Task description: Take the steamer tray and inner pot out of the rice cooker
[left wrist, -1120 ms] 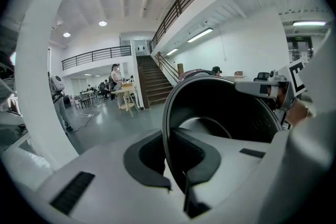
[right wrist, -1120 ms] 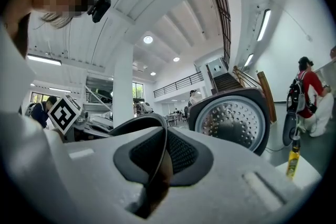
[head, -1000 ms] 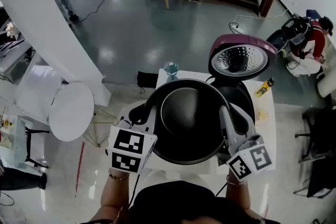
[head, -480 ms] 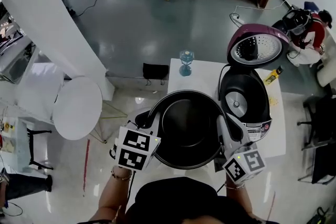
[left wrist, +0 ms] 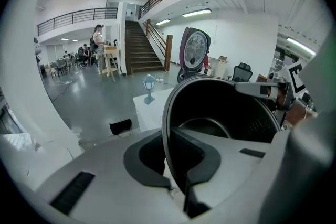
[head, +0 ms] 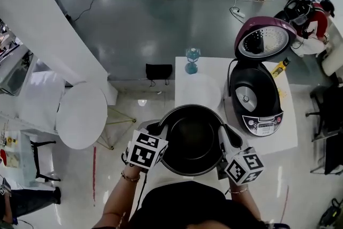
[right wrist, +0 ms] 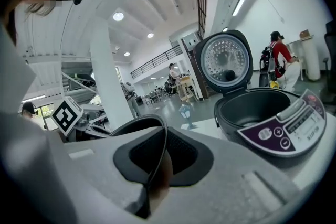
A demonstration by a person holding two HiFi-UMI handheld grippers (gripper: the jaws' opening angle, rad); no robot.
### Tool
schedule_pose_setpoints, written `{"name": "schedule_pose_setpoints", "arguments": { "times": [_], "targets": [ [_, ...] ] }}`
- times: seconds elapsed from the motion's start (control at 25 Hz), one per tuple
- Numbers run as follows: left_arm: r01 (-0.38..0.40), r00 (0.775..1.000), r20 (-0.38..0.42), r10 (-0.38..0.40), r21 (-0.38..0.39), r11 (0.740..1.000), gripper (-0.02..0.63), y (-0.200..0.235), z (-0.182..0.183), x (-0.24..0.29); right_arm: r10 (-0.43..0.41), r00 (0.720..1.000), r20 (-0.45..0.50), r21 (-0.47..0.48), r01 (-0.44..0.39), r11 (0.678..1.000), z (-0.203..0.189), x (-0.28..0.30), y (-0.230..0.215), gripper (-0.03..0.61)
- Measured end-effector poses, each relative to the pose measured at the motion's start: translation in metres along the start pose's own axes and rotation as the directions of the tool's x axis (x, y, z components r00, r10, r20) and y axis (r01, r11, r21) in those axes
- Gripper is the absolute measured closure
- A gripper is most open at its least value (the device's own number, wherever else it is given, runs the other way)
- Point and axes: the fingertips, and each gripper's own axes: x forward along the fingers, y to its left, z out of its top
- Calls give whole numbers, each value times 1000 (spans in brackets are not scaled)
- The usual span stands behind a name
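Metal with a dark, smooth coating forms the round inner pot (head: 194, 139), a deep bowl with a thin rim, at the 6 o'clock edge of the flat white table (head: 289, 137). At the pot's 9 o'clock the left tool (head: 161, 131) pinches that rim between its grey padded jaws, and at 3 o'clock the right tool (head: 228, 134) clamps it likewise. Each tool bears a white cube (head: 146, 150) printed with black squares. At 1 o'clock from the pot stands the rice cooker (head: 254, 99), glossy black with a purple panel. Its domed purple lid (head: 265, 40) is raised, showing a shiny perforated disc. A blue glass goblet (head: 192, 59) stands at the table's 12 o'clock edge.
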Motion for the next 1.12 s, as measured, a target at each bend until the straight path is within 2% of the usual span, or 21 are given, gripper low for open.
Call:
{"name": "schedule_pose_setpoints", "arguments": {
  "times": [0.12, 0.4, 0.68, 1.12],
  "targets": [
    [35, 998, -48, -35, 0, 999, 603, 4, -16, 20, -40, 999, -27, 37, 41, 998, -23, 6, -8, 551],
    [100, 985, -144, -90, 62, 993, 603, 1, -32, 55, -110, 991, -76, 137, 120, 983, -62, 7, -31, 549],
    [150, 973, -191, -132, 83, 985, 603, -5, -36, 87, -176, 981, -85, 161, 188, 969, -80, 8, -54, 550],
    [198, 956, -243, -166, 114, 974, 603, -7, -36, 123, -213, 971, -110, 198, 231, 952, -98, 19, -81, 549]
  ]
}}
